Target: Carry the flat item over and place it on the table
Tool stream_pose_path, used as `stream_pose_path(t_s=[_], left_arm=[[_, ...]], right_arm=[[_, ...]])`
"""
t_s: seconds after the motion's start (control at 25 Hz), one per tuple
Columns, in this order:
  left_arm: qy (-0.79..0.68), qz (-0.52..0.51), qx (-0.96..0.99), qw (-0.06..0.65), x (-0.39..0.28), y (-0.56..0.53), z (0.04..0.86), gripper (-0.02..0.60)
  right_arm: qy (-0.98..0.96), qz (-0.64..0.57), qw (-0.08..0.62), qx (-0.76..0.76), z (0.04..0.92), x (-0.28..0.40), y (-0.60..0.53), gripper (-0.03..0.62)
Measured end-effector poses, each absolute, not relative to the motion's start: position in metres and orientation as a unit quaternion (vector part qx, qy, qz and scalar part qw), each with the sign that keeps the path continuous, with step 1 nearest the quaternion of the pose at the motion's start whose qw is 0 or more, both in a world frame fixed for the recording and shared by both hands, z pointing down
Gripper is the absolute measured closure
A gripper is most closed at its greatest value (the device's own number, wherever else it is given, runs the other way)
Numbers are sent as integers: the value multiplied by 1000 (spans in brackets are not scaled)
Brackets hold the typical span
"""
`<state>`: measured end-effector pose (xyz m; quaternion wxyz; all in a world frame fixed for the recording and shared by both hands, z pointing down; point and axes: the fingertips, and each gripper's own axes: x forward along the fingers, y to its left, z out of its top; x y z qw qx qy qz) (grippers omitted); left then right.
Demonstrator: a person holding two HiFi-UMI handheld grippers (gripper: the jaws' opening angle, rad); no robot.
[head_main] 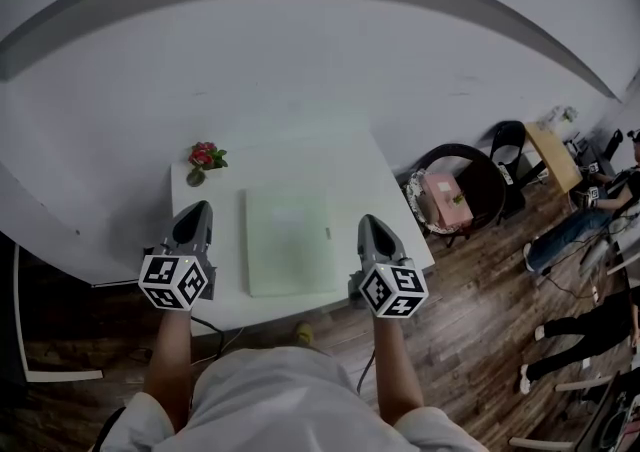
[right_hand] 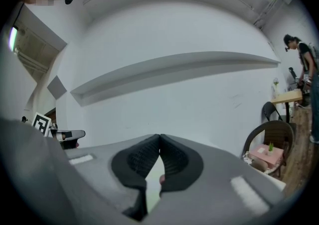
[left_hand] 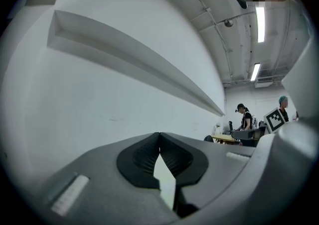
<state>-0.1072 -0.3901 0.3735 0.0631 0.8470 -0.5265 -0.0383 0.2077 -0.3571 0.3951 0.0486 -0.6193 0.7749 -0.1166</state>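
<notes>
A pale green flat board lies flat on the small white table in the head view, near its middle. My left gripper hovers over the table's left part, just left of the board, jaws shut with nothing in them. My right gripper hovers just right of the board's right edge, also shut and empty. In the left gripper view the pads meet at their tips, facing the white wall. The right gripper view shows its pads closed the same way.
A small pot of red flowers stands at the table's far left corner. Right of the table is a black chair holding a pink box, then another chair and a wooden desk. People stand on the wooden floor at right.
</notes>
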Motion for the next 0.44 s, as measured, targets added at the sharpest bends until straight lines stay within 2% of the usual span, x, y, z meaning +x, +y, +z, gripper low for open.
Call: stream_pose_path(t_s=[0.44], left_arm=[[-528,-37,847,47,-110,-394,369,574]], right_arm=[[770,-111,48,-626,392,210,-361,591]])
